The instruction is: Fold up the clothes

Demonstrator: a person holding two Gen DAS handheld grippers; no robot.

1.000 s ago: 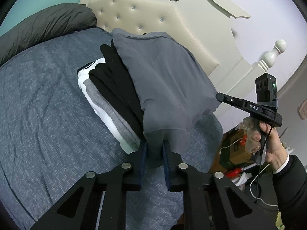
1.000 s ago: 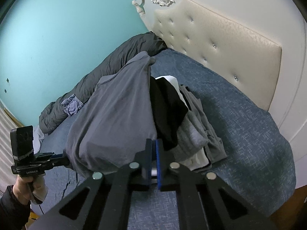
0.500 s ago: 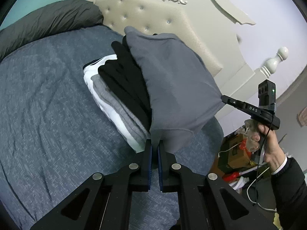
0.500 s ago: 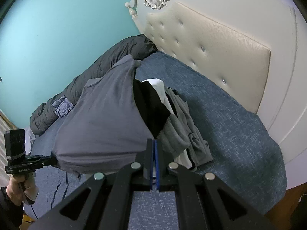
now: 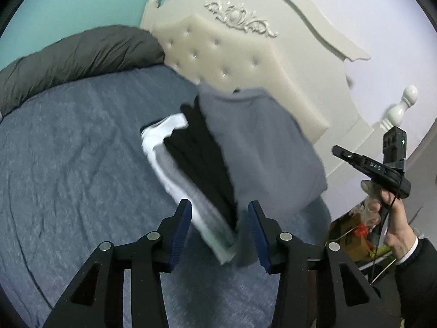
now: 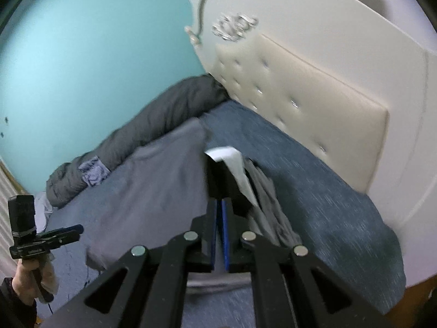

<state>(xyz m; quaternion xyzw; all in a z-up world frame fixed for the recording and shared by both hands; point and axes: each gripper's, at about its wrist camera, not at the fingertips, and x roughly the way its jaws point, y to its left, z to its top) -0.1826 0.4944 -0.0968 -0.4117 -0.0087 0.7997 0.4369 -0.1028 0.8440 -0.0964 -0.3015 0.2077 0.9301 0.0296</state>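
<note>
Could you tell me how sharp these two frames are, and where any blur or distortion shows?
Left wrist view: the grey garment and clothes stack are motion-smeared, the left gripper crisp. Right wrist view: the headboard streaks with motion blur, the right gripper sharp. Both show fisheye curvature and dark corners.

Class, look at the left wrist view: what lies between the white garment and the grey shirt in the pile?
Black clothing lies between the white garment and the grey shirt, seen in the left wrist view.

The letters "DAS" stand in white on the black body of the right gripper [image 5: 344,155], seen from the left wrist. The lettering on the left gripper [image 6: 73,229] is too small to read.
</note>
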